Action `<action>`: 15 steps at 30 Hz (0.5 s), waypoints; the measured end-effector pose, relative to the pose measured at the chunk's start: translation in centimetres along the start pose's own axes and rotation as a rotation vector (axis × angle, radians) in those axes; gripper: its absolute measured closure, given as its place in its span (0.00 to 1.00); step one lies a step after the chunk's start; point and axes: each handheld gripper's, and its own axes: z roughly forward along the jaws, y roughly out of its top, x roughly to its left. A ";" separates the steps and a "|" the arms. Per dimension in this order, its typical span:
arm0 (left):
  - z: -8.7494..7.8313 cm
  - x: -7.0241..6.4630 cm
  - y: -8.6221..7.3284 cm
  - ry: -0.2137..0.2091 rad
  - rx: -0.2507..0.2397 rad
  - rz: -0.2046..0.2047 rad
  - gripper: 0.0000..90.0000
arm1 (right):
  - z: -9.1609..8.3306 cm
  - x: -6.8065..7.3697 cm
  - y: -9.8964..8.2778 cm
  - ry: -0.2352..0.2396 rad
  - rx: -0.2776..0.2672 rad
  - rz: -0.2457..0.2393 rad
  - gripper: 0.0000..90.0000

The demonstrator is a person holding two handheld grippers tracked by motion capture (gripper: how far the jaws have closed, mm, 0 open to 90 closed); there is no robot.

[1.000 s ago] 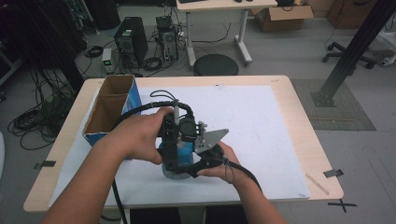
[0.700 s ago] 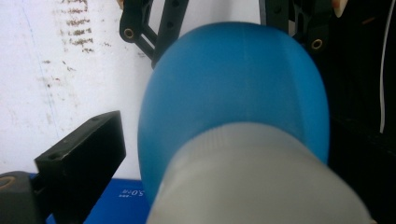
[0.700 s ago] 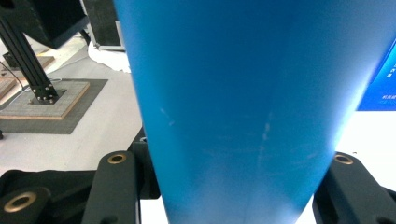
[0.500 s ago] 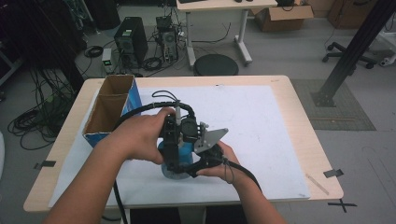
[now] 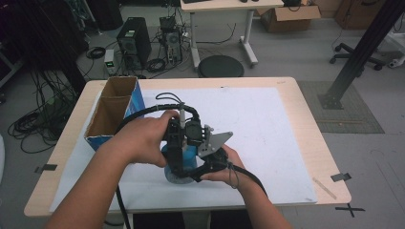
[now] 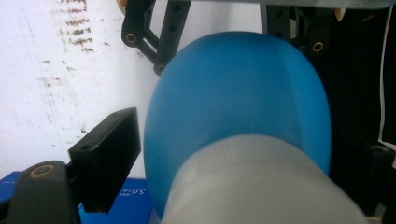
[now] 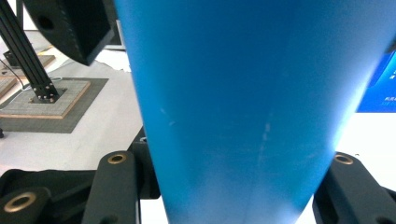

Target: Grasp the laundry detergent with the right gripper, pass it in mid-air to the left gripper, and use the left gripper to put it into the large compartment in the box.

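A blue bottle point(image 5: 185, 158) with a white cap point(image 6: 261, 186) stands on the white sheet near the table's front. My right gripper point(image 5: 197, 170) comes in level from the right and is shut on its blue body point(image 7: 243, 102). My left gripper point(image 5: 179, 149) reaches down from above over the bottle's top. Its jaws have just been closing around the white cap. The left gripper view has the cap between the jaws of my left gripper point(image 6: 233, 173), and the one jaw I can see stands a little apart from it.
An open cardboard box point(image 5: 112, 110) with blue sides stands at the table's left edge. A white sheet point(image 5: 267, 129) covers most of the wooden table point(image 5: 319, 143). Cables trail from both grippers. Beyond the table are computer towers, a stool and a second desk.
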 end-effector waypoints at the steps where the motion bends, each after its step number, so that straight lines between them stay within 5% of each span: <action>1: 0.0 0.0 0.0 -0.001 0.002 0.001 0.18 | 0.0 0.0 0.0 0.001 0.000 0.000 0.51; 15: -0.1 0.0 -0.2 0.000 0.000 0.000 0.26 | 0.1 0.0 0.1 -0.003 -0.002 -0.001 0.51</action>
